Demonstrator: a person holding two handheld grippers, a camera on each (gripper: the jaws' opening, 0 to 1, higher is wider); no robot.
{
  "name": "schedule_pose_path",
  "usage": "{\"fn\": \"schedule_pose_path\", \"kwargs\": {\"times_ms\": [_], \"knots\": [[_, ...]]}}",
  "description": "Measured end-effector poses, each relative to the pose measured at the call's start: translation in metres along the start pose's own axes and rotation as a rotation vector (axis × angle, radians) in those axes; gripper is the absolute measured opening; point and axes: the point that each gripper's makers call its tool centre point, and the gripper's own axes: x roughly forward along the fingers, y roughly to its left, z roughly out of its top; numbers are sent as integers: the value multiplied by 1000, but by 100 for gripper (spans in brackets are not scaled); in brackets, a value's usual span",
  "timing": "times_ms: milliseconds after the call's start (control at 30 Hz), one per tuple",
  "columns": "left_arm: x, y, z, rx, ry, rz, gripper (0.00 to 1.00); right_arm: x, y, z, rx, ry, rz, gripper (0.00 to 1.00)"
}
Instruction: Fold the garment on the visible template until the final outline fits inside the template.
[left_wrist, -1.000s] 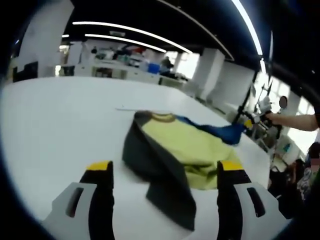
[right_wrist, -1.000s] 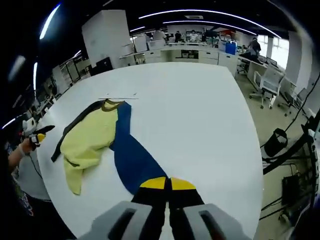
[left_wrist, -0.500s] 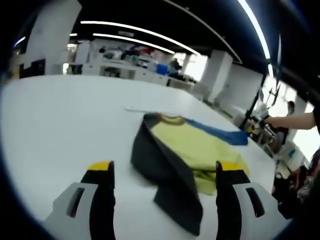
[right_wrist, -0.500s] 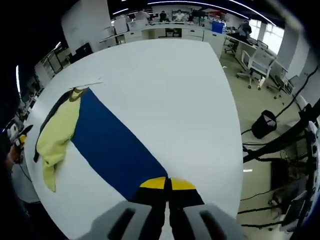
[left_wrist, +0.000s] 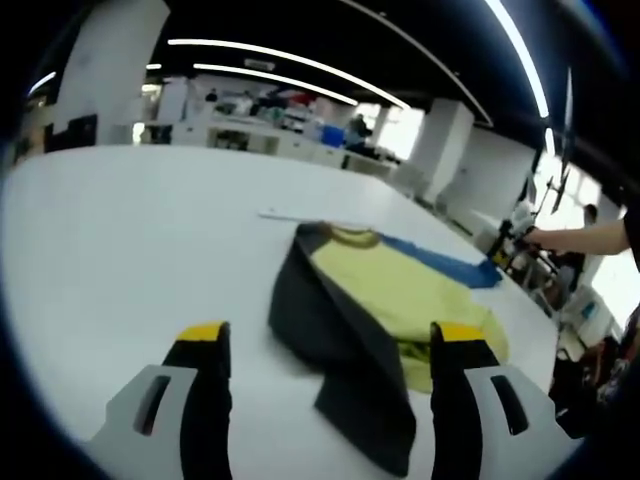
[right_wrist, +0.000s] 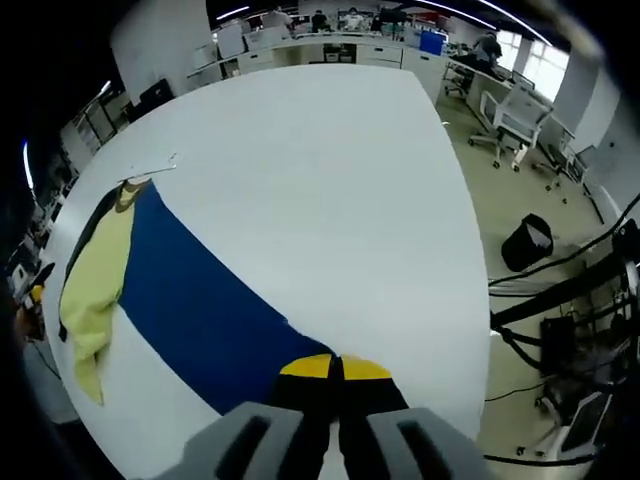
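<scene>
**Garment being spread by one pinched blue edge**

Soft cloth garment (right_wrist: 150, 290), with a yellow body, a dark grey side and a broad navy blue side, lies on the large smooth white table (right_wrist: 330, 180). The right gripper (right_wrist: 335, 368) has its yellow-tipped jaws pressed together on the blue side's edge, drawing it out flat and taut. The left gripper (left_wrist: 325, 350) hangs with jaws wide apart just short of the grey side (left_wrist: 330, 350), which lies rumpled over the yellow (left_wrist: 400, 295). Judged from this, a clean result needs a low, even pull, without dragging the whole piece. A thin pale strip (left_wrist: 290, 215) beside the collar may be the template edge.
</scene>
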Motion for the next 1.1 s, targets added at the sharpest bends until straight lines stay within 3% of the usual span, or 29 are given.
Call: {"fn": "schedule_pose_path", "kwargs": {"times_ms": [267, 367, 500, 633, 1100], "knots": [[3, 1, -3, -3, 8, 0, 78, 21, -8, 7, -28, 10, 1, 0], [3, 1, -4, -8, 8, 1, 77, 27, -7, 15, 9, -38, 19, 0], [4, 0, -7, -6, 18, -2, 77, 31, -1, 19, 60, -49, 62, 0], [5, -1, -6, -11, 15, -5, 77, 35, -8, 7, -4, -3, 11, 0], [8, -5, -9, -11, 19, -17, 77, 14, -37, -31, 61, 45, -40, 0]]}}
